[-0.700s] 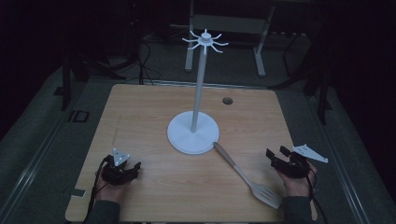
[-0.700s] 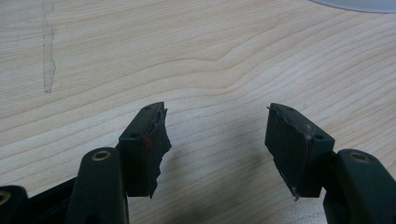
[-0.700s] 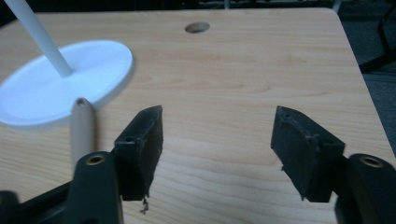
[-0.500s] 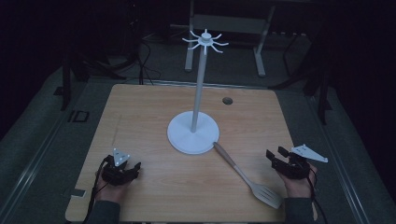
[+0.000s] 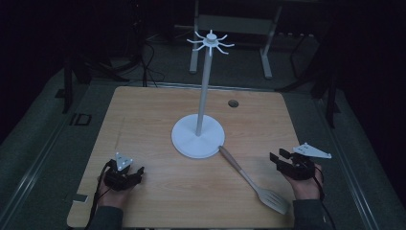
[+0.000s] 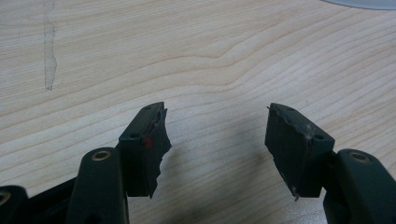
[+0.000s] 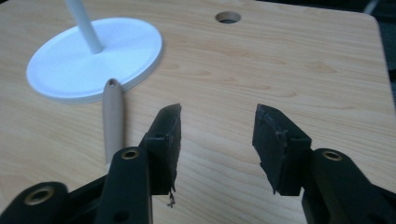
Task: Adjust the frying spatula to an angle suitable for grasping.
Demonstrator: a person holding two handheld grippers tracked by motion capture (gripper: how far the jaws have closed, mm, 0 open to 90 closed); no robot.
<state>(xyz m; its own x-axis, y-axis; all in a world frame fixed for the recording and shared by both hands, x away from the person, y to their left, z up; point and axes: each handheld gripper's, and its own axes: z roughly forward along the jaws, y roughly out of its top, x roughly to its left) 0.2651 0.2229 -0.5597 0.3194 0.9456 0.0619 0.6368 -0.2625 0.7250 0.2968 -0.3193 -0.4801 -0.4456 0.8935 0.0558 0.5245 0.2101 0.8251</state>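
Wooden table (image 5: 153, 120) with a white hook stand (image 5: 197, 136) in the middle, and a spatula (image 5: 251, 179) lying flat, its handle tip touching the stand's round base. Left gripper (image 6: 215, 140) sits low near the front left corner, jaws spread with bare wood between them. Right gripper (image 7: 217, 128) hovers just right of the spatula handle, jaws also apart, holding nothing.

Black tool (image 5: 125, 175) jaws, brass screws, grey plate (image 5: 123, 161).

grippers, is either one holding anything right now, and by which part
Nothing is held. The left gripper and right gripper are both open over bare table; the spatula lies untouched.
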